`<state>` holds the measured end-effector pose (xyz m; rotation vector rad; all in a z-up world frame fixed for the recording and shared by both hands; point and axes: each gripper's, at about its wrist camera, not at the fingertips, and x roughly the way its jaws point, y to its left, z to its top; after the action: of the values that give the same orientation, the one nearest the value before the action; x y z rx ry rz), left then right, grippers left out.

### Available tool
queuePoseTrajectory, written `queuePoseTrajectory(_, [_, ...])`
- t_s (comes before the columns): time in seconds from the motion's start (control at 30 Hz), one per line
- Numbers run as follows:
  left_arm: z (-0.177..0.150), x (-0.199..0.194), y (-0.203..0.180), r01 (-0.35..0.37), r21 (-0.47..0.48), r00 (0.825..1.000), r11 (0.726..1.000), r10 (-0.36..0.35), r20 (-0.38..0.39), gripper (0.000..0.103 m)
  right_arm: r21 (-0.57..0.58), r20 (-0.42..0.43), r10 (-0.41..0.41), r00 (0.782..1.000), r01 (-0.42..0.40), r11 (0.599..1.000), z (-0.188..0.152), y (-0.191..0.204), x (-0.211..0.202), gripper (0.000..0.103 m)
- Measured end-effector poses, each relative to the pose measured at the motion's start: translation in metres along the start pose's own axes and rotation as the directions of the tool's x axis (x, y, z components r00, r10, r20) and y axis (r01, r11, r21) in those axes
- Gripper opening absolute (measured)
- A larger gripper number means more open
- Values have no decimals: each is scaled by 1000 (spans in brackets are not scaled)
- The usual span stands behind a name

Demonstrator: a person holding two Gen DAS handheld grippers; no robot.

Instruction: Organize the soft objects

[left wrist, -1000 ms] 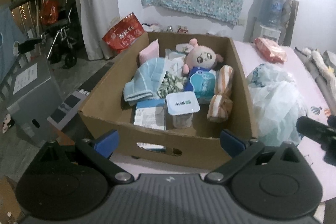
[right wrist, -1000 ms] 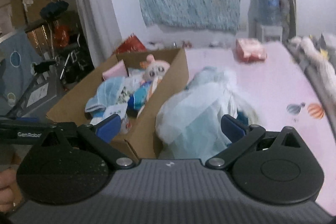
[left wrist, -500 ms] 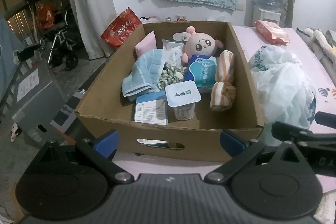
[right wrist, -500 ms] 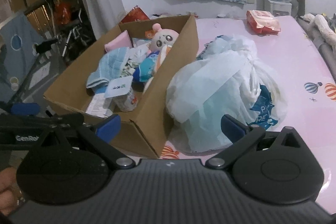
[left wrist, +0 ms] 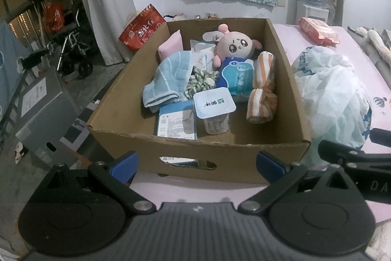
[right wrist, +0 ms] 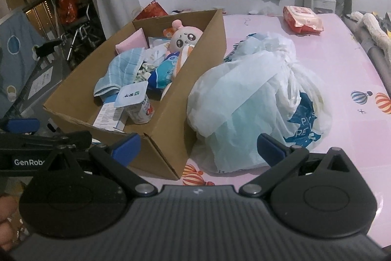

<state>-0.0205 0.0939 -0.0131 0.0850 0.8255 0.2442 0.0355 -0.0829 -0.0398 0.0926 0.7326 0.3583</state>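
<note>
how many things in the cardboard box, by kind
towels/cloths: 3 (blue towel, striped orange towel, pink cloth)
plush toys: 1 (pink plush doll)
soft packets: 3 (blue pack, white pouch, green-white bundle)
cups: 1 (yogurt cup)
cartons: 1 (blue-white carton)
total: 9

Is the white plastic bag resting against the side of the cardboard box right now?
Touching. In the right wrist view the white plastic bag bulges against the right outer wall of the cardboard box, with no pink surface visible between them along its lower half.

A pink sheet (right wrist: 342,60) with balloon prints covers the bed. On it sit a cardboard box (right wrist: 202,60), a white plastic bag (right wrist: 244,94) just beside it, and a red packet (right wrist: 303,20) farther back
</note>
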Motion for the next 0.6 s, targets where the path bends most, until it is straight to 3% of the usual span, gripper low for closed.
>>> queuePoseTrajectory(0.6, [-3,5,0,21,-18,999,1000,-22,-38,103,-2,-19,-10,1000,10,1000,-2,0,2,102])
